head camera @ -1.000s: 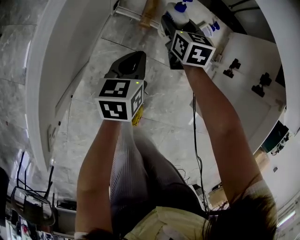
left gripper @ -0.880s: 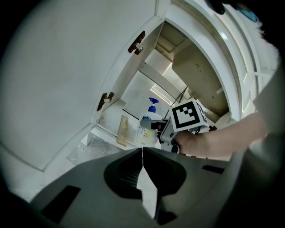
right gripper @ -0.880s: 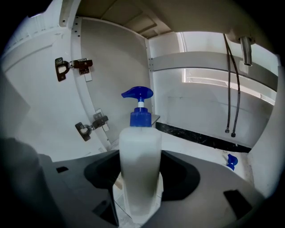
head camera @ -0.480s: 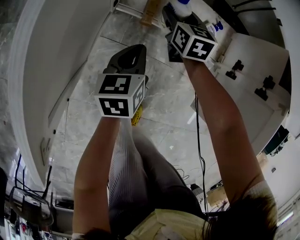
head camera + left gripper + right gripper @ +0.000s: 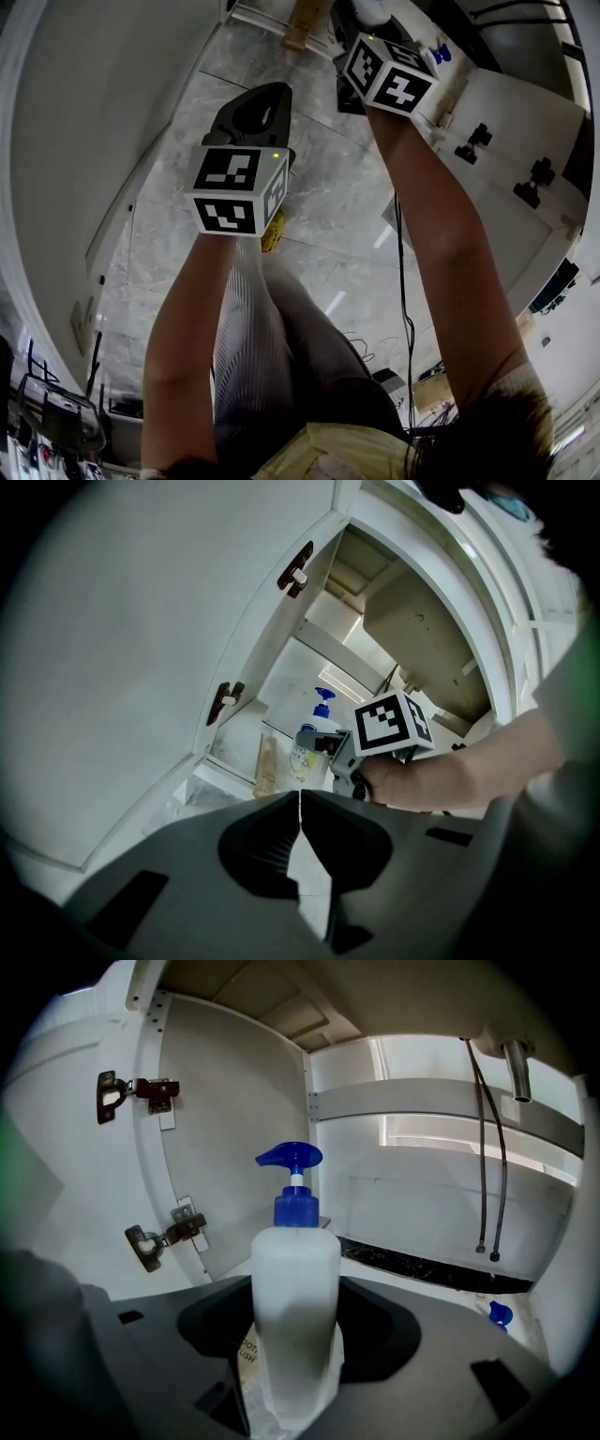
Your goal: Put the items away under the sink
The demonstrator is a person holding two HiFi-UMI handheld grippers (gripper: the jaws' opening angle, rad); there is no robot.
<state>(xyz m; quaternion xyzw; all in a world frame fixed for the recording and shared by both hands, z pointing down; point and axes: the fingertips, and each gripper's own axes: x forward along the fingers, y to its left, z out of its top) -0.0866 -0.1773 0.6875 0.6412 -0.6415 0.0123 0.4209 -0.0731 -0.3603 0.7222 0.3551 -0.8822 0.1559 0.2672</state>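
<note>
Right gripper view: the right gripper [image 5: 292, 1372] pinches a white pump bottle [image 5: 295, 1288] mid-body, upright at the open under-sink cabinet [image 5: 422, 1213]. The bottle looks stiff, smooth and probably slippery, so that low body grip suits. The left gripper [image 5: 300, 808], nearer, is pressed together and empty.

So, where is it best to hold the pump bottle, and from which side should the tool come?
Grip the pump bottle by its white body, below the blue pump, coming level from the side. It stands upright and its body is broad; the right tool holds it so.
</note>
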